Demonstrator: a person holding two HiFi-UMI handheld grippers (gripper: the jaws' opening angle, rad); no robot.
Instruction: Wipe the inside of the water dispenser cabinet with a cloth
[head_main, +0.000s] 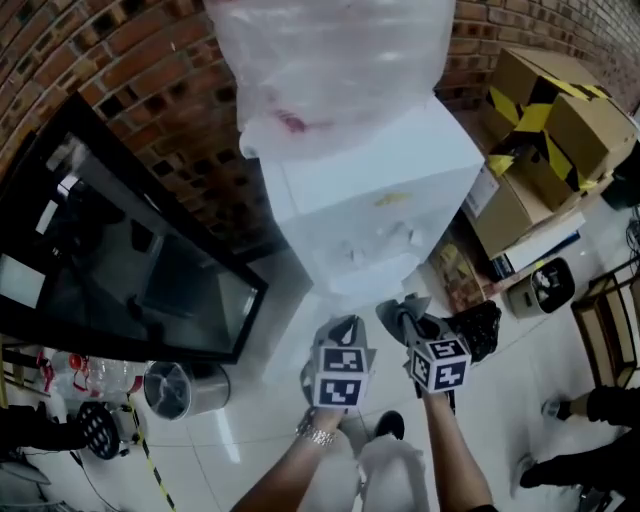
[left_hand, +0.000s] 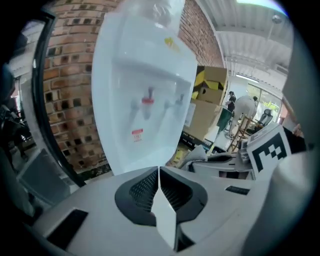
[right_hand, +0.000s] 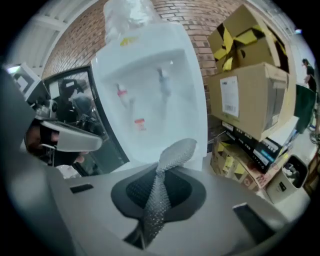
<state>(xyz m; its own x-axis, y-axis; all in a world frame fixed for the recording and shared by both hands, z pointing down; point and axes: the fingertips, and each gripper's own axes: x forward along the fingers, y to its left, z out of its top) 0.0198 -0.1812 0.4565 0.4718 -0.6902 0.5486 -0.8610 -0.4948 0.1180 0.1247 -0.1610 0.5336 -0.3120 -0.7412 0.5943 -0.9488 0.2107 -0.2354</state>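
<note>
The white water dispenser (head_main: 375, 200) stands against the brick wall, with a plastic-wrapped bottle (head_main: 330, 60) on top. Its taps and plain white lower front (left_hand: 140, 145) face both grippers. My left gripper (head_main: 345, 322) hovers just in front of it, jaws shut with nothing between them (left_hand: 159, 172). Beside it, my right gripper (head_main: 398, 312) is shut on a grey mesh cloth (right_hand: 175, 152), which sticks out past the jaws (right_hand: 159, 176). The cloth (left_hand: 197, 152) also shows in the left gripper view, at the right. No open cabinet interior is visible.
A black glass-door cabinet (head_main: 120, 260) stands left of the dispenser. Stacked cardboard boxes (head_main: 545, 130) with yellow-black tape crowd its right side. A metal bin (head_main: 185, 385) sits on the tiled floor at lower left. A person's feet (head_main: 590, 410) are at the right edge.
</note>
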